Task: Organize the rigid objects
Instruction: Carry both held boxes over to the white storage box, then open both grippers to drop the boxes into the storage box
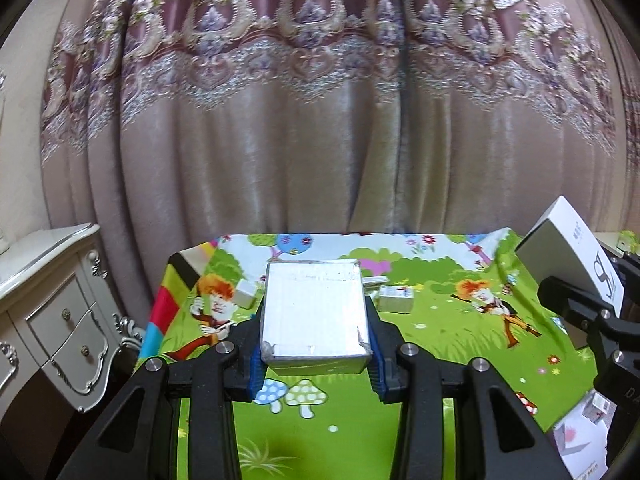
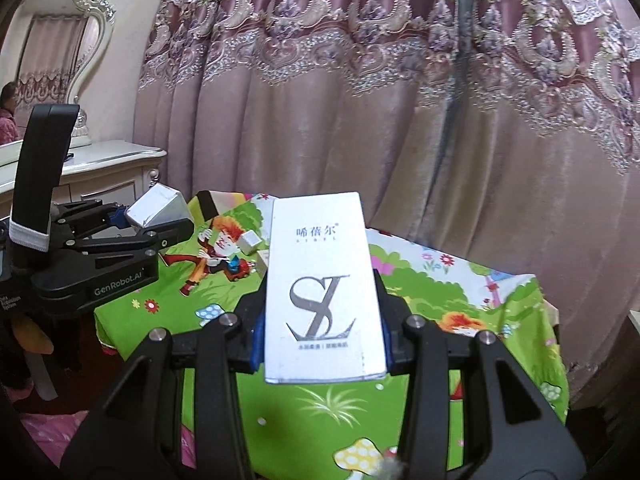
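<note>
The left tool [image 1: 316,344] is closed on a plain white box [image 1: 314,312], which is clamped between the blue pads [image 1: 256,376] and held clear above the tabletop [image 1: 440,320]. The right tool [image 2: 322,344] is closed on a tall white carton [image 2: 324,300] printed with a large grey monogram and a line of characters; the carton is likewise held above the surface, with its long side running away from the camera.

The tabletop is covered by a bright green cartoon-printed cloth [image 2: 460,292] showing mushrooms, flowers, trees and orange-haired figures. Three small white boxes are seen lying on it beyond the left tool: one [image 1: 246,294] to the left of the held box, one [image 1: 396,298] to its right, and another [image 1: 598,410] near the right edge, partly hidden by the right tool.

Behind the tabletop, a pink-beige pleated curtain [image 1: 320,140] with an ornate embroidered border fills the background. A white carved dresser [image 1: 52,300] with drawers stands to the left, with an ornately framed mirror [image 2: 48,60] above it.
</note>
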Demonstrator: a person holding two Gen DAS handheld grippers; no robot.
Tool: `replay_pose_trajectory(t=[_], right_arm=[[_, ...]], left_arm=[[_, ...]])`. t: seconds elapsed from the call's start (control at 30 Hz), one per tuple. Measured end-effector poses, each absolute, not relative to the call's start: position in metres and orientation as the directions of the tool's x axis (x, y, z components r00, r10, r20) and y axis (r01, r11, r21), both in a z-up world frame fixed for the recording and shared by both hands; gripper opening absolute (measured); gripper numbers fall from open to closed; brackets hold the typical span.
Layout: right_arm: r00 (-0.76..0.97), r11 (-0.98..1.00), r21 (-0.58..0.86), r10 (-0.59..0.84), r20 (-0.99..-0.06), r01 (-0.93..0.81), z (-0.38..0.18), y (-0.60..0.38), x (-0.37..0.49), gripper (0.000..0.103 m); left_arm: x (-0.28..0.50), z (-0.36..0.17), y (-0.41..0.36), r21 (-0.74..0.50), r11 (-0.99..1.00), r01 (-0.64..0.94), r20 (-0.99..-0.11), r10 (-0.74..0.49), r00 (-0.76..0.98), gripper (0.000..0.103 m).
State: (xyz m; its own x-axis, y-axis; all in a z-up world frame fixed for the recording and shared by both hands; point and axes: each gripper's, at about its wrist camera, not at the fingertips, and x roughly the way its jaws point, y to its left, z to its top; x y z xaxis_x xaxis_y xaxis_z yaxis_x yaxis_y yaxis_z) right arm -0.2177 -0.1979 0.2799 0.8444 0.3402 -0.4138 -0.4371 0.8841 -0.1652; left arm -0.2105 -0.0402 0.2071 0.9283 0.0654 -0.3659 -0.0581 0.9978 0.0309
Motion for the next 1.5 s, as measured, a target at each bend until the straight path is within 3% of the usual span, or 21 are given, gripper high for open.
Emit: replay_pose_trajectory(t=[0.33, 0.93, 1.5], right_arm=[[0.89, 0.926, -0.161, 0.264, -0.371, -0.341, 0.293, -0.249, -0.242, 0.046], [0.926, 0.992, -0.121, -0.007, -0.378, -0.042, 0.29, -0.386, -0.298, 0.046], [0.851, 0.977, -0.116, -0.215, -0.479, 0.181, 0.261, -0.477, -0.342, 0.046]], left_arm=[[-0.224, 0.223, -0.087, 0.07, 0.996, 0.058, -0.337, -0.031, 0.941, 0.041], [-0.242, 0.23, -0.234, 0.151, 0.892, 0.426, -0.368, -0.349, 0.862, 0.041], [-0.27, 0.187, -0.351, 0.152, 0.692, 0.705, -0.534, -0.543, 0.648, 0.041]])
